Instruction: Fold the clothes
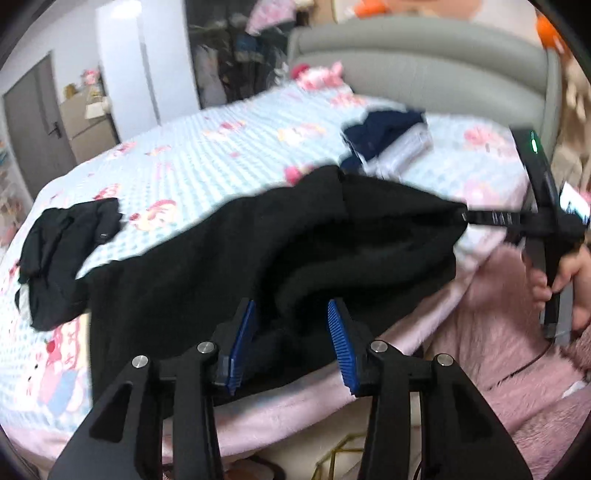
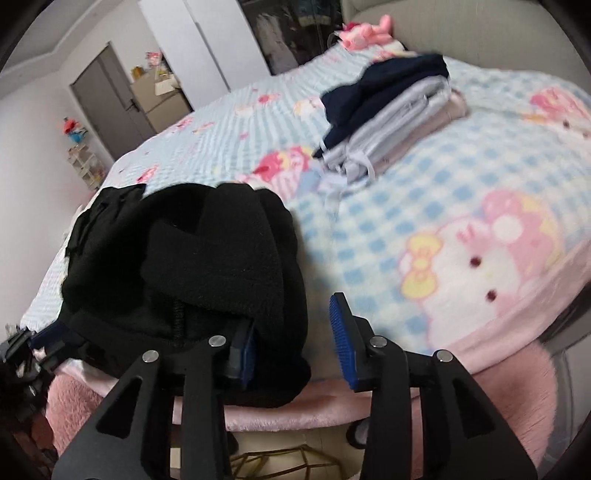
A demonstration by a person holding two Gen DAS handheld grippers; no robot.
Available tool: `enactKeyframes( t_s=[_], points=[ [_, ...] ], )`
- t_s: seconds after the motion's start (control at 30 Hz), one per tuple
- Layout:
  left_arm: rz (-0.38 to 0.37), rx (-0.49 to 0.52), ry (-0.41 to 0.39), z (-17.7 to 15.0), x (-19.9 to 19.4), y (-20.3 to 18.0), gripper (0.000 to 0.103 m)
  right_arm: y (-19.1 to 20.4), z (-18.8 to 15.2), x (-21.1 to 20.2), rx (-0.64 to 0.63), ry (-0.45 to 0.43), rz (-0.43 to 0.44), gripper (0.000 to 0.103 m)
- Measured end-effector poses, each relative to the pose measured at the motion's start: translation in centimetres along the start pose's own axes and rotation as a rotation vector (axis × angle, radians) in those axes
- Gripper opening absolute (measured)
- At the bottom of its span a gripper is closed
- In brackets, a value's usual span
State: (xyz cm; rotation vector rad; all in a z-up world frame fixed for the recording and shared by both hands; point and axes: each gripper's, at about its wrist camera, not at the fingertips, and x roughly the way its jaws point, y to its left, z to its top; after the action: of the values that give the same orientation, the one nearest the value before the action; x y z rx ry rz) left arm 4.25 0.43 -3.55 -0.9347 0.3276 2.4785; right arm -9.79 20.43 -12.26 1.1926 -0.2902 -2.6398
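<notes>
Spread wide: left gripper (image 1: 291,343), blue-padded fingers (image 1: 341,345) apart over the near edge of a black fleece garment (image 1: 240,258), gripping nothing; whether the pads brush the cloth cannot be told. Thick, matte, rumpled, that garment, heaped in soft folds along the near side of the bed (image 1: 192,147), just above a pink fluffy blanket (image 1: 491,314).

Open too: right gripper (image 2: 291,343), its left pad sunk against the bunched fleece (image 2: 192,266), its right pad clear over checked bedding (image 2: 424,206); no pinch seen. Viewed from the left wrist, its tips (image 1: 463,217) at the garment's far corner, the contact blurred; a hand (image 1: 554,284) on the handle.

Farther left, a smaller crumpled black garment (image 1: 62,254). Beyond, toward the grey headboard (image 1: 424,55), a folded stack (image 2: 391,118), navy atop pale grey. Pink plush toy (image 2: 365,31) at the far end.
</notes>
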Motion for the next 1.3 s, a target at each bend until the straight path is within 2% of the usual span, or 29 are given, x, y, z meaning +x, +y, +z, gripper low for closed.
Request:
enactKeyframes(
  t_s=[0.07,0.13,0.17,0.23,0.3,0.33,0.37,0.47,0.5,0.53,0.57,0.63,0.77,0.8,0.83,0.87,0.9,0.97,1.0,1.03,1.13,1.2,1.3],
  points=[
    [0.026,-0.052,-0.05,0.6,-1.3,1.8,0.043,0.8,0.4,-1.0,-0.072,-0.033,-0.028,0.042],
    [0.046,-0.05,-0.046,1.0,-0.9,2.7,0.045,2.5,1.1,-1.8,-0.179,-0.085,-0.071,0.048],
    [0.062,-0.034,-0.033,1.3,-0.4,3.1,0.045,3.3,1.4,-2.2,-0.234,-0.112,-0.093,0.059],
    [0.071,0.024,-0.001,2.0,1.5,2.8,0.045,5.4,2.0,-2.2,-0.339,-0.138,-0.135,0.074],
    [0.03,0.05,0.001,3.2,2.8,1.7,0.045,7.2,2.6,-2.0,-0.396,-0.137,-0.166,0.074],
    [0.016,0.069,-0.003,3.7,3.1,1.3,0.046,7.7,3.0,-2.3,-0.406,-0.142,-0.15,0.073],
    [0.005,0.105,-0.008,4.0,3.7,0.2,0.051,8.2,3.2,-2.6,-0.414,-0.146,-0.126,0.074],
    [0.067,0.199,0.031,5.1,6.4,-2.2,0.053,9.5,3.2,-2.6,-0.474,-0.116,-0.061,0.075],
    [0.071,0.2,0.037,5.1,6.8,-2.6,0.05,9.9,2.9,-2.2,-0.505,-0.095,-0.046,0.075],
    [0.075,0.201,0.043,5.2,7.2,-2.9,0.025,10.2,2.6,-1.5,-0.527,-0.069,-0.024,0.075],
    [0.058,0.177,0.051,5.3,7.6,-2.9,0.011,10.6,2.3,-0.7,-0.548,-0.042,-0.002,0.075],
    [0.041,0.125,0.04,5.4,7.5,-2.7,0.012,11.3,1.6,0.8,-0.589,0.011,0.042,0.075],
    [0.001,0.05,0.058,4.8,7.1,-1.9,0.014,10.5,2.1,2.0,-0.532,0.018,0.06,0.075],
    [0.002,0.045,0.074,4.5,7.4,-1.8,0.017,10.3,2.2,2.2,-0.516,0.019,0.065,0.074],
    [0.004,0.039,0.091,4.2,7.7,-1.8,0.031,10.1,2.3,2.5,-0.501,0.021,0.069,0.057],
    [0.014,0.03,0.112,3.8,8.2,-1.5,0.043,9.9,2.5,2.8,-0.486,0.022,0.073,0.031],
    [0.023,0.021,0.132,3.5,8.7,-1.3,0.046,9.7,2.6,3.1,-0.47,0.023,0.077,0.025],
    [-0.006,-0.032,0.135,3.3,8.6,-0.6,0.046,9.4,2.8,3.6,-0.44,0.025,0.085,0.012],
    [-0.02,-0.059,0.136,3.3,8.6,-0.3,0.046,9.2,3.0,3.9,-0.424,0.026,0.089,0.011],
    [-0.022,-0.09,0.124,3.4,8.2,0.2,0.047,8.6,3.1,2.6,-0.407,-0.001,0.078,0.004],
    [-0.019,-0.128,0.128,3.1,7.6,1.3,0.047,6.9,3.5,-1.8,-0.352,-0.091,0.042,0.004],
    [-0.041,-0.156,0.142,2.6,7.3,1.9,0.05,5.7,3.7,-4.7,-0.316,-0.151,0.018,0.004],
    [-0.083,-0.136,0.092,2.2,6.2,1.4,0.052,3.6,2.7,-3.4,-0.323,-0.101,-0.104,0.004]
  ],
)
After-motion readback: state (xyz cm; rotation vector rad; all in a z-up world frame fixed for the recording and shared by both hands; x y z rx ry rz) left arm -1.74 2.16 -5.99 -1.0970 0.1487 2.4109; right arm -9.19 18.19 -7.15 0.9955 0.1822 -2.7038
